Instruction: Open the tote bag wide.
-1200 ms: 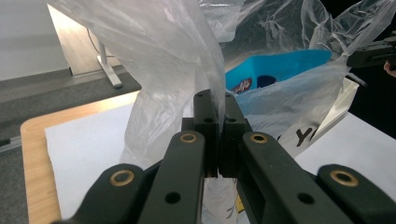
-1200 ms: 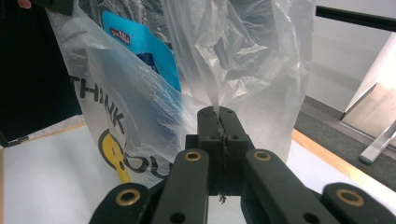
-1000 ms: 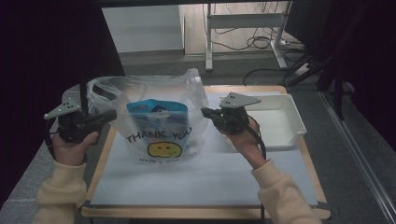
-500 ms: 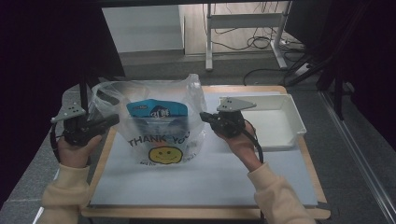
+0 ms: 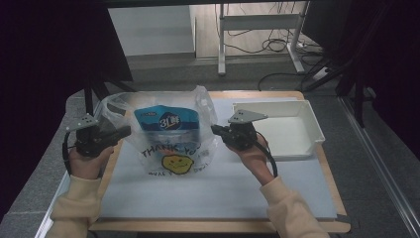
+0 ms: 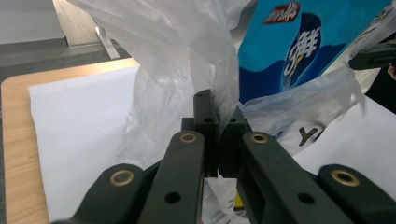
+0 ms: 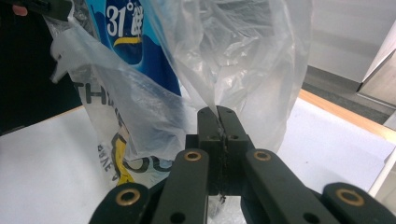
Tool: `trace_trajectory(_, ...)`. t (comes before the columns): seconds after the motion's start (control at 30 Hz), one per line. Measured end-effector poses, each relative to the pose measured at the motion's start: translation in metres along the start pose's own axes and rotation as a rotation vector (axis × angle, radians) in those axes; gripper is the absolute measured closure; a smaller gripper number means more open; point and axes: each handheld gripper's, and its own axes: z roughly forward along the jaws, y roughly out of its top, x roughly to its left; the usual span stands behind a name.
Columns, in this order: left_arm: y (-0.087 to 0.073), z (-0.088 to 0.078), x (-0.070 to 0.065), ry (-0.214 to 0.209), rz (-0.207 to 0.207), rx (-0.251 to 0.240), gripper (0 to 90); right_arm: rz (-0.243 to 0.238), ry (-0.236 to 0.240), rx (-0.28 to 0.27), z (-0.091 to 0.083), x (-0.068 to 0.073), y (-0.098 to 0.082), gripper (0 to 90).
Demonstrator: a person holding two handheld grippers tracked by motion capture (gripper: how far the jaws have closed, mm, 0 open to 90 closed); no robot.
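A clear plastic bag (image 5: 171, 134) printed with "THANK YOU" and a yellow smiley face stands on the pale mat (image 5: 213, 188) that covers the wooden table (image 5: 324, 163), a little left of the table's middle. Inside it, upright, sits a blue packet (image 5: 166, 126) with white lettering, its top near the bag's mouth.

The left gripper (image 5: 121, 133) comes in from the left side of the table, held in the person's left hand (image 5: 86, 161), and its jaws are pressed together on the bag's left edge. In the left gripper view the thin film (image 6: 187, 70) is pinched between the two black pads, with the blue packet (image 6: 303, 42) rising just behind to the right.

The right gripper (image 5: 215, 130) reaches in from the right, held in the right hand (image 5: 252, 153), and its jaws are likewise clamped on the bag's right edge. In the right gripper view the film (image 7: 224, 51) runs up out of the closed pads, and the packet (image 7: 126, 32) shows through the plastic to the left.

The two grippers face each other across the bag, which is stretched between them.

A white tray (image 5: 309, 126) lies on the right side of the table, far of the right hand, apart from the bag
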Motion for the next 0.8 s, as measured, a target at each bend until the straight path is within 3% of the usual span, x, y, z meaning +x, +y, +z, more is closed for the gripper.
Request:
trace_trajectory(0.37,-0.009,0.005,0.002,-0.001,-0.006,0.024,89.3,0.028,0.005,-0.004,0.003,-0.002,-0.012,88.6)
trace_trajectory(0.8,-0.022,0.014,0.005,0.003,-0.024,0.061,89.3,0.028,-0.007,0.02,0.011,-0.002,-0.031,88.6)
